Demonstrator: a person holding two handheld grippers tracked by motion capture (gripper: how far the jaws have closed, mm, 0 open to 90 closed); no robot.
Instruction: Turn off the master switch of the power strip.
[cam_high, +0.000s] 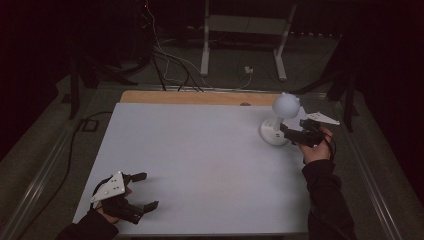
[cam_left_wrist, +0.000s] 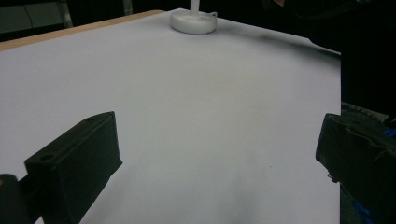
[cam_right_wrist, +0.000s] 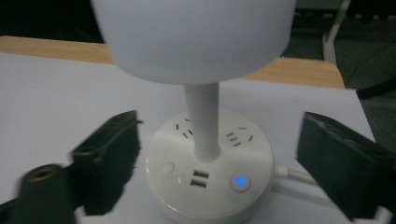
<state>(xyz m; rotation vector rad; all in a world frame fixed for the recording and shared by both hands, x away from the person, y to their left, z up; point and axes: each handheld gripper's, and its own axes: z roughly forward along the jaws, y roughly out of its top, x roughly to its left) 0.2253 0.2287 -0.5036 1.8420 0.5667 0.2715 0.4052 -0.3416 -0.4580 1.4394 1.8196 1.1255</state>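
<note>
White table (cam_high: 200, 155); right gripper (cam_right_wrist: 215, 168) fingers wide astride lamp base (cam_right_wrist: 210, 186); left gripper (cam_high: 142, 192) fingers wide, empty.

We see a white desk lamp (cam_high: 281, 120) standing upright near the desk's far right corner: round shade, slim stem, round base with sockets, USB ports, and a lit blue button (cam_right_wrist: 240, 181).

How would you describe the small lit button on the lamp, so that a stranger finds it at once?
Start at the white table and find the white lamp near its far right corner. On its round base, the blue-lit button sits right of the USB ports; the other button is unlit.
</note>
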